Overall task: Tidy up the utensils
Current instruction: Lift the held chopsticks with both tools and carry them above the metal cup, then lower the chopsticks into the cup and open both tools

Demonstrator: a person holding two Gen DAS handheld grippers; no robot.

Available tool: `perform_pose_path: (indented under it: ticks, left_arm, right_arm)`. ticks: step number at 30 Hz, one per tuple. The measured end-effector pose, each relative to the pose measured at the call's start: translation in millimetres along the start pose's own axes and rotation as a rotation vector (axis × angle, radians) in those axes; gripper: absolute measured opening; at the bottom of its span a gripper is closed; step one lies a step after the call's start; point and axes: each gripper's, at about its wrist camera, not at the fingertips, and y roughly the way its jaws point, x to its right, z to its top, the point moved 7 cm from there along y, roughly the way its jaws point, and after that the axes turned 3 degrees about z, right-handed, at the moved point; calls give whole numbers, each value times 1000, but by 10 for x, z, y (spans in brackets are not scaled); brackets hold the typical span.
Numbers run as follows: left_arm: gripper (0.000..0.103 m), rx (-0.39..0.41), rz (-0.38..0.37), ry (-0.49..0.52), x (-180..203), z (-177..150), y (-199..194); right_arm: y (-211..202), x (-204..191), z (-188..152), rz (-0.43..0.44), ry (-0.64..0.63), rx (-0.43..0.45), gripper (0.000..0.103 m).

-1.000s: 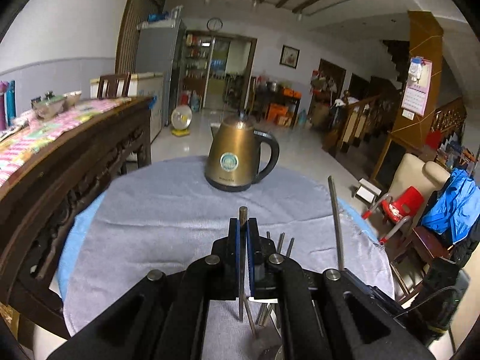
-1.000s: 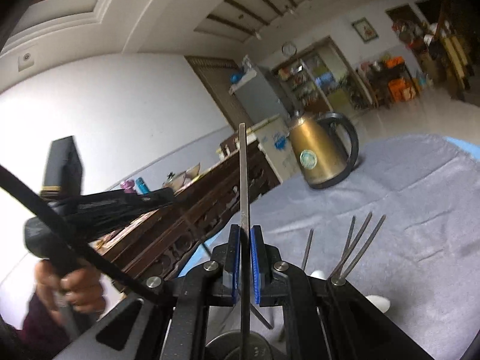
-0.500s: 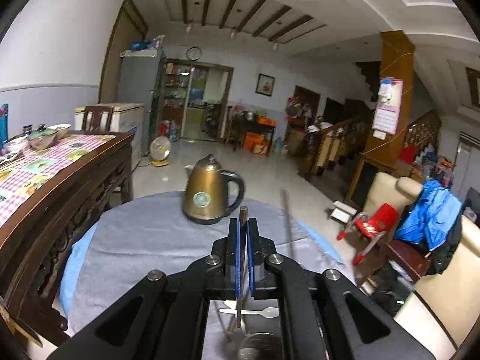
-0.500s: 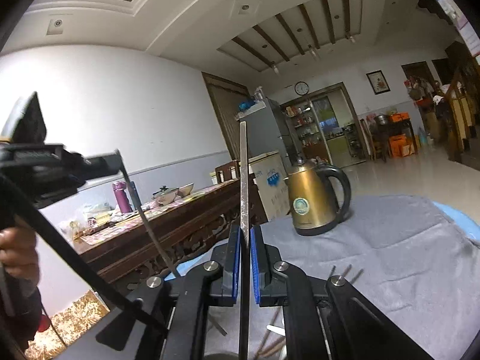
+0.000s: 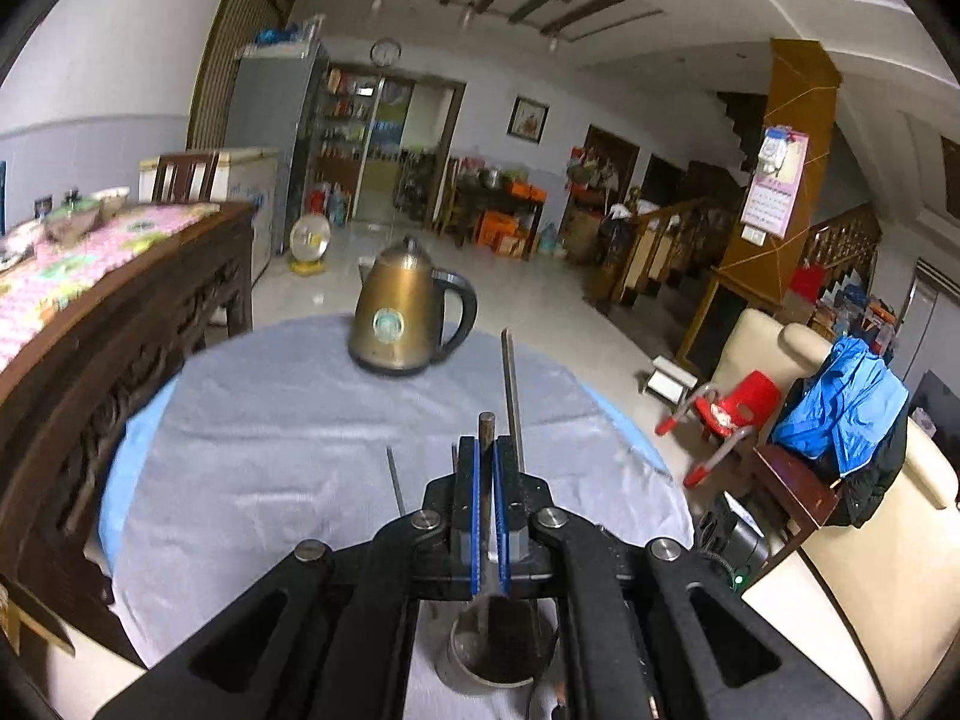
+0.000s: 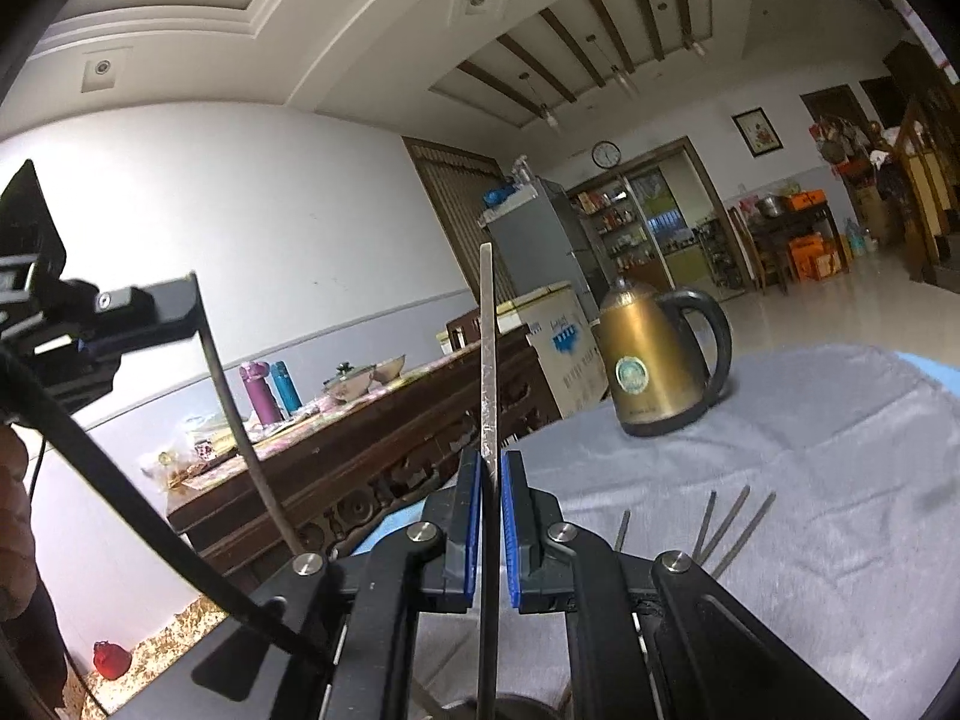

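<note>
My left gripper (image 5: 486, 468) is shut on a thin metal chopstick (image 5: 485, 438) that hangs down into a steel cup (image 5: 501, 654) right below it. My right gripper (image 6: 492, 480) is shut on another metal chopstick (image 6: 487, 354) that stands upright. That chopstick also shows beside my left gripper (image 5: 511, 396). The left gripper (image 6: 144, 306) appears at the left of the right wrist view with its chopstick (image 6: 240, 420) slanting down. Several other chopsticks (image 6: 729, 519) stick up from below on the right.
A brass kettle (image 5: 402, 312) stands at the far side of the round table with a grey cloth (image 5: 270, 432). A dark wooden sideboard (image 5: 114, 324) runs along the left. A cream armchair (image 5: 864, 540) and a red child's chair (image 5: 726, 414) stand to the right.
My left gripper has tilted down and come over the steel cup with its chopstick. My right gripper has held its chopstick upright and shifted a little.
</note>
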Motion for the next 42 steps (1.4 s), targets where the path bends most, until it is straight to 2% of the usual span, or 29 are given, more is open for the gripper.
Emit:
perform_pose_path:
  ticks: [10,23,27,29,31,32,34,39,42]
  left_arm:
    - [4,-113,19,-36,-90,-243,200]
    - [7,-171,52,-107,-289,-341,245]
    - [22,-172,51,-110,-318,-365,216]
    - [28,-160,46,-101,-310,-372,171]
    - [36,-137,41,-95,-307,-343,104]
    - [42,-116,39,-90,-311,-330,47]
    - [54,-81,47,-86,-356,-295,-53]
    - [63,-10,96,-91,-542,-225,-239]
    - [64,-3,136,-127,-730,-227,-278]
  right_arm:
    - [-172,19,-281,-32,-27,-48,7]
    - [-596,-145,-412,-35,-117,-85,8]
    - [-660,-10,-383,-52,-45,-107,11]
    - [-692,81,-378,-64,-14,-121,22]
    - [-742,164,-367,-79,18,-124,41]
    - [-774,209,-354,-86,38,-119,44]
    - [-842,286,-320,-97,67,-101,45]
    - [-973,451,-258,-132,111,-89,45]
    - [-1018,536,-231,-148,152,-89,45]
